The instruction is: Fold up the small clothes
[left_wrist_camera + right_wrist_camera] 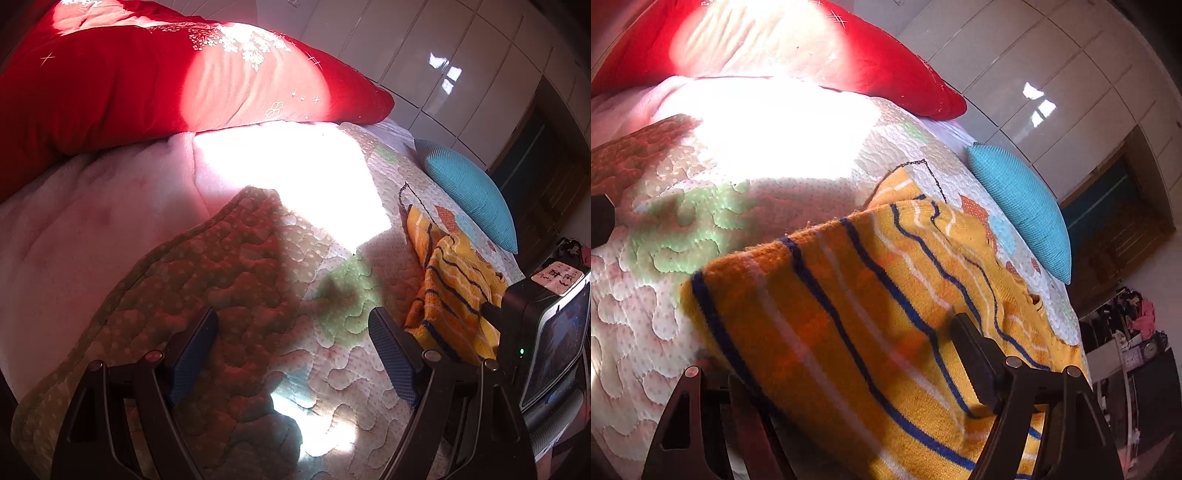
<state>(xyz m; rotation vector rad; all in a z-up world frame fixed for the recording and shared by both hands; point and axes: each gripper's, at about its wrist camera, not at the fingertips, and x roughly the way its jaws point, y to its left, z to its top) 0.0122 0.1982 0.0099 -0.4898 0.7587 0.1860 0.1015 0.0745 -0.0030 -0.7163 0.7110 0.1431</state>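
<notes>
A small yellow knit sweater [849, 306] with blue and white stripes lies on the quilted bedspread [639, 302]. In the left wrist view the sweater [450, 291] is bunched at the right, just beyond the right finger. My left gripper [293, 332] is open and empty above the quilt. My right gripper [846, 354] is open, with the sweater draped between its fingers. Its left finger is hidden under the fabric and its right fingertip [971, 354] rests on top. The right gripper's camera body [546, 332] shows at the right edge of the left wrist view.
A red quilt [147, 74] lies piled at the head of the bed. A blue pillow [469, 192] sits at the right edge. A pink blanket [85, 221] covers the left side. White wardrobe doors [461, 55] stand behind. A bright sun patch [288, 177] washes out the middle of the bed.
</notes>
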